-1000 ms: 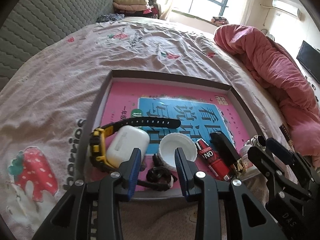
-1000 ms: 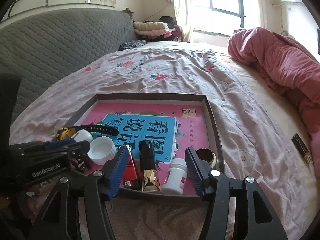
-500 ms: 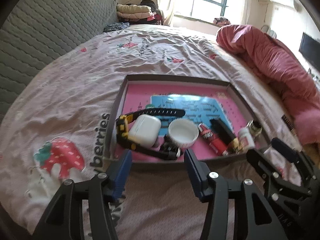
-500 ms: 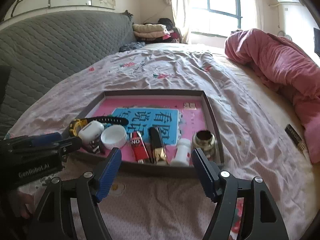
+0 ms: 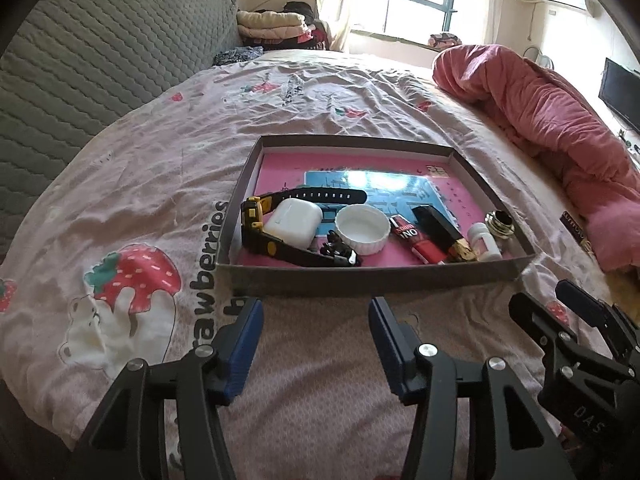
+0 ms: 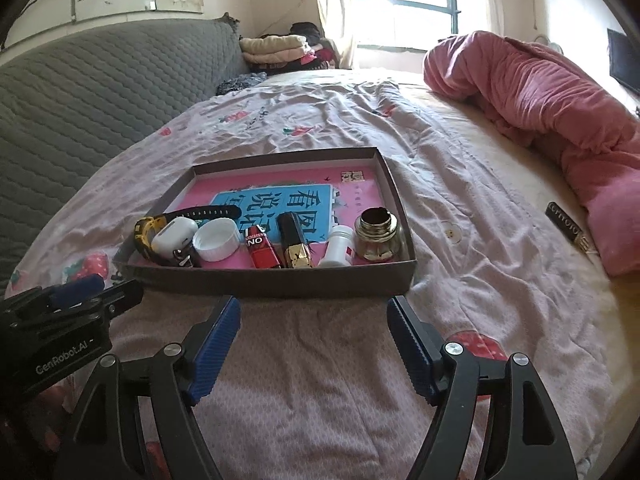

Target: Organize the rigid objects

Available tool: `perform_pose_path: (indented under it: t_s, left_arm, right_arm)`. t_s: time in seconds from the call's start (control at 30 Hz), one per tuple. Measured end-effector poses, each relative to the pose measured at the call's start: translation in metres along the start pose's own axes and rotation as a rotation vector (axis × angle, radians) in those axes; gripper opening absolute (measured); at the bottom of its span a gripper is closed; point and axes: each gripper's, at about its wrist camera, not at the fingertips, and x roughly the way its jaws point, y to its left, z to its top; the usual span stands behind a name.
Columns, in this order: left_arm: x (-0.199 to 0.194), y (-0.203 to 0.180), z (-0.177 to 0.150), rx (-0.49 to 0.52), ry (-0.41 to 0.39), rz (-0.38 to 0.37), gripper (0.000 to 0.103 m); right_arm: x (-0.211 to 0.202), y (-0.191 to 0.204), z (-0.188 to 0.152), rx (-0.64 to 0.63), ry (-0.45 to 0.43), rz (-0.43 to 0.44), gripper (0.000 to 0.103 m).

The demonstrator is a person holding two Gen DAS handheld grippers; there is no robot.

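A shallow brown tray (image 5: 376,276) (image 6: 272,280) lies on the bed. Along its near side sit a black and yellow watch (image 5: 256,216), a white earbud case (image 5: 294,220), a white cap (image 5: 362,228), a red box (image 5: 416,236), a black and gold tube (image 5: 444,228), a small white bottle (image 6: 338,246) and a glass jar (image 6: 378,232). My left gripper (image 5: 316,332) is open and empty, in front of the tray. My right gripper (image 6: 314,340) is open and empty, also short of the tray.
The tray rests on a pink strawberry-print sheet (image 5: 132,208). A pink quilt (image 5: 552,120) is heaped at the right. A small dark object (image 6: 566,224) lies beside it. A grey quilted headboard (image 5: 80,72) stands at the left.
Both grippers have drawn back from the tray and opened wider. The objects in the tray have not moved.
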Motion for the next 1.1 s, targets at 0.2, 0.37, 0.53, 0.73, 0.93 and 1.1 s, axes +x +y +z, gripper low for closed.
perform_pose_path:
  t_s: [0.2,0.37,0.53,0.73,0.93,1.1]
  left_arm:
    - [-0.016,-0.004,-0.010,0.015,-0.011,-0.001,0.054]
    - [-0.022,0.002,-0.017,-0.012,0.003,-0.005,0.054]
    - [-0.024,0.002,-0.026,-0.001,-0.004,0.012,0.054]
    - [-0.019,0.001,-0.031,0.006,-0.013,0.027,0.054]
    - [-0.009,0.001,-0.033,-0.002,0.006,0.029,0.054]
    - [-0.004,-0.001,-0.034,-0.002,0.014,0.030,0.054]
  right_arm:
    - [-0.012,0.006,-0.005,-0.011,-0.016,0.005,0.077]
    - [-0.019,0.012,-0.010,-0.037,-0.020,0.004,0.077]
    - [-0.022,0.018,-0.015,-0.047,-0.015,0.007,0.077]
    - [-0.018,0.026,-0.023,-0.098,-0.015,0.010,0.077]
    - [-0.011,0.024,-0.024,-0.094,-0.009,0.009,0.077]
    - [-0.003,0.021,-0.023,-0.080,-0.004,0.010,0.077]
